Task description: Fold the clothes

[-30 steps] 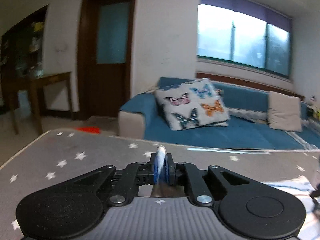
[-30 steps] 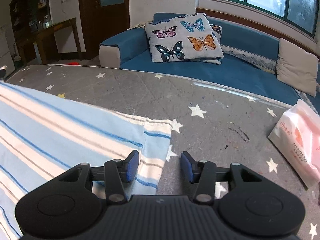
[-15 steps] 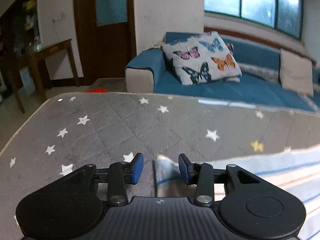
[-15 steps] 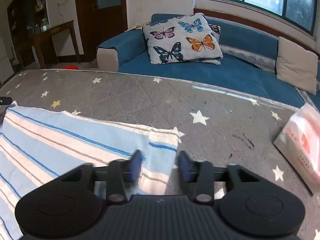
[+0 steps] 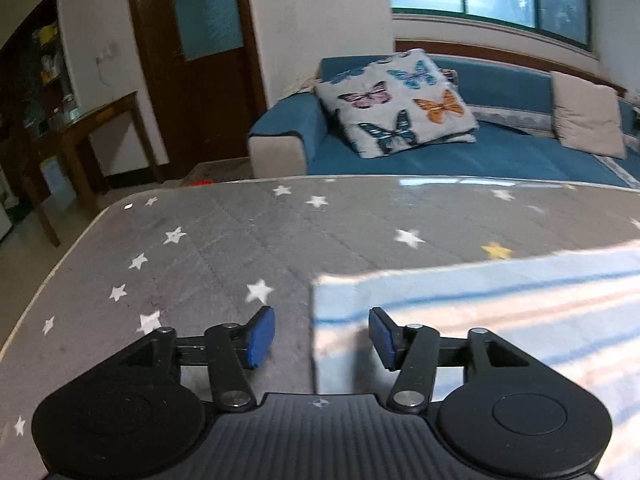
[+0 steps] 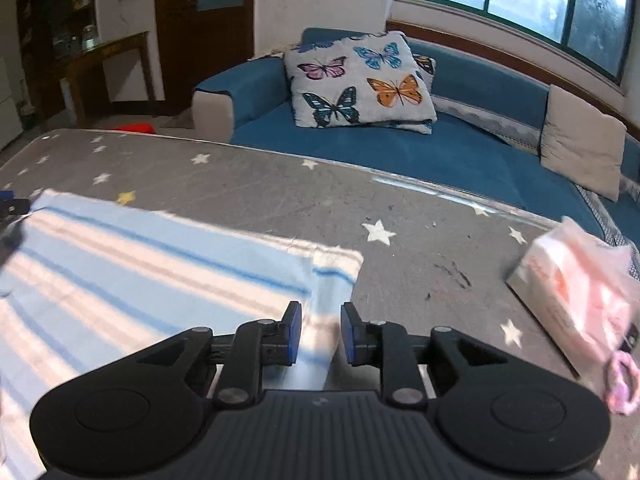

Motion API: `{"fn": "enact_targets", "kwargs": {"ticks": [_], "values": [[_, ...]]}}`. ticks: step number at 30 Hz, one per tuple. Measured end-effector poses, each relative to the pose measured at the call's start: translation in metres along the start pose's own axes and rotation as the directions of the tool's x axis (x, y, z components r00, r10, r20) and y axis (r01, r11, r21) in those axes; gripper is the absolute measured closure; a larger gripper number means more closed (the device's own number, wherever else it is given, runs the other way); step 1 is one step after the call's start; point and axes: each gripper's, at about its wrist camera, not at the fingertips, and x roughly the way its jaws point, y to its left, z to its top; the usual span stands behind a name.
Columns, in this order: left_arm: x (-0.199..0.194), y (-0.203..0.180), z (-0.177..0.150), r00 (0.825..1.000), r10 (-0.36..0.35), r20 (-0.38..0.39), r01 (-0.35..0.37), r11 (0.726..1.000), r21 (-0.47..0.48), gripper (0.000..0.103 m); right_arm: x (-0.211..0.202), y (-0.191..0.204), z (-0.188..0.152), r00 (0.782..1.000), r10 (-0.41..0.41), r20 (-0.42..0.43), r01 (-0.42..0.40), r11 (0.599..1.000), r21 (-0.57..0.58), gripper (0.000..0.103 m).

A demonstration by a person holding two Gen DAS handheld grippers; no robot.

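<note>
A light blue cloth with white and darker blue stripes point(image 5: 480, 300) lies flat on the grey star-patterned table point(image 5: 224, 240). My left gripper point(image 5: 321, 336) is open wide over the cloth's left edge, holding nothing. In the right wrist view the same cloth point(image 6: 152, 264) spreads to the left, and my right gripper point(image 6: 321, 334) is open over its right end, with the cloth's edge lying between the blue pads point(image 6: 294, 332).
A pink and white plastic packet point(image 6: 576, 292) lies on the table at the right, with a pink ring-shaped item point(image 6: 622, 380) by it. A blue sofa point(image 6: 460, 140) with a butterfly cushion point(image 6: 356, 80) stands beyond the table's far edge. A wooden side table point(image 5: 92, 128) stands at the far left.
My left gripper was shut on the cloth and raised; it has come down, opened wide and let the cloth go. The cloth now lies flat. My right gripper has stayed open and drawn back slightly.
</note>
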Motion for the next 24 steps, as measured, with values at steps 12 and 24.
{"fn": "enact_targets", "kwargs": {"ticks": [12, 24], "values": [[-0.132, -0.037, -0.049, 0.982, -0.148, 0.113, 0.138, 0.987, 0.087, 0.004, -0.121, 0.048, -0.078, 0.996, 0.083, 0.026, -0.080, 0.994, -0.076, 0.067], [-0.193, -0.084, -0.115, 0.968, -0.213, 0.133, 0.192, 0.969, 0.154, 0.000, -0.153, 0.071, -0.161, 0.999, 0.028, 0.025, -0.026, 0.997, -0.079, 0.069]]}}
